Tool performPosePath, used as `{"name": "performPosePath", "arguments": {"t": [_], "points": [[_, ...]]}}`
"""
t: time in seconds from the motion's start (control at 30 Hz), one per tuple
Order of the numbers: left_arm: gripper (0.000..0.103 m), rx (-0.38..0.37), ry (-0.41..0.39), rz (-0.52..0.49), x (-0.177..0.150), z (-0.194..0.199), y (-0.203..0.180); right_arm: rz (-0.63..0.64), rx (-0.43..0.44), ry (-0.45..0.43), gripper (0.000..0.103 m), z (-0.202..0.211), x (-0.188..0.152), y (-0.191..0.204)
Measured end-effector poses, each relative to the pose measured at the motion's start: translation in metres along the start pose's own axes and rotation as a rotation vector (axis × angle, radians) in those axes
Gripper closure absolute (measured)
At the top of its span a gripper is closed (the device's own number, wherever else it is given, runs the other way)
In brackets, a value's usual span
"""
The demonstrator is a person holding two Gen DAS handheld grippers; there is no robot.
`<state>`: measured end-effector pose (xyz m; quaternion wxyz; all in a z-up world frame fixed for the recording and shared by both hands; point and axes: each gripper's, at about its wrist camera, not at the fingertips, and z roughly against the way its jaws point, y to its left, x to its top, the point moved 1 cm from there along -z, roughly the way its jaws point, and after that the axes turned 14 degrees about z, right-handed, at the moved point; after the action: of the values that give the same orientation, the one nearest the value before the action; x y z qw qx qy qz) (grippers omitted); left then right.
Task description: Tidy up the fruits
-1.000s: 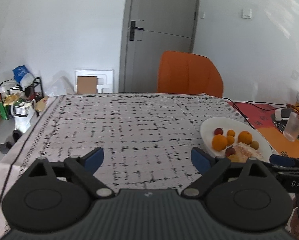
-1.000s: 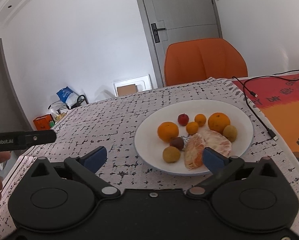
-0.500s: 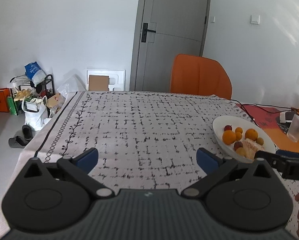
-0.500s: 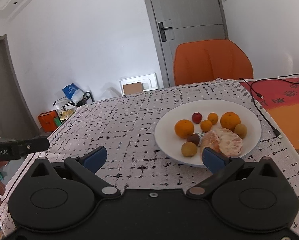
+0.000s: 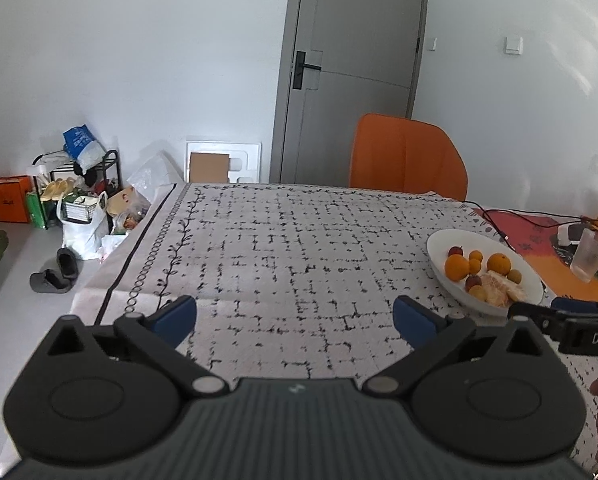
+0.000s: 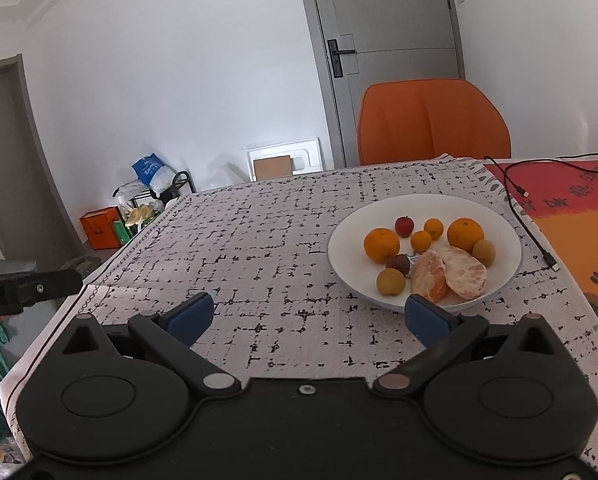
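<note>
A white plate point(image 6: 503, 220) on the patterned tablecloth holds several fruits: two oranges point(image 6: 381, 244), small tangerines, a red fruit point(image 6: 404, 226), yellowish fruits and a peeled citrus point(image 6: 449, 270). The same plate point(image 5: 447, 240) lies at the right of the left wrist view. My right gripper point(image 6: 309, 318) hangs open just short of the plate's near rim, nothing between its blue pads. My left gripper point(image 5: 295, 318) is open wide over bare cloth, well left of the plate. Each view shows the tip of the other gripper at its edge.
An orange chair point(image 6: 433, 120) stands at the table's far side. A black cable point(image 6: 529, 224) runs past the plate onto an orange-red mat point(image 6: 571, 208). A plastic cup point(image 5: 589, 254) stands at the far right. Bags and a rack point(image 5: 79, 192) crowd the floor left.
Both grippers have drawn back from the plate and risen slightly, so the fruit looks smaller and farther. The left pads stand a little wider apart than a second ago.
</note>
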<state>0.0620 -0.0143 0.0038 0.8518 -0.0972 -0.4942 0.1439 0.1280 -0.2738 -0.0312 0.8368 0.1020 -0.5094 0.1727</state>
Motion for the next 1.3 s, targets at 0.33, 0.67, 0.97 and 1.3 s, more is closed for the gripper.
{"name": "performPosePath", "arguments": {"t": [0.33, 0.67, 0.97, 1.3], "points": [[0.000, 0.025, 0.016, 0.007, -0.011, 0.008, 0.012, 0.010, 0.029, -0.007, 0.000, 0.008, -0.004, 0.008], [0.000, 0.037, 0.024, -0.005, -0.018, 0.011, 0.013, -0.021, 0.030, -0.011, 0.000, 0.014, -0.013, 0.006], [0.000, 0.041, 0.035, -0.001, -0.021, 0.009, 0.015, -0.016, 0.028, -0.004, 0.000, 0.014, -0.016, 0.007], [0.000, 0.040, 0.032, 0.005, -0.020, 0.009, 0.016, -0.002, 0.046, -0.014, 0.000, 0.017, -0.012, 0.013]]}}
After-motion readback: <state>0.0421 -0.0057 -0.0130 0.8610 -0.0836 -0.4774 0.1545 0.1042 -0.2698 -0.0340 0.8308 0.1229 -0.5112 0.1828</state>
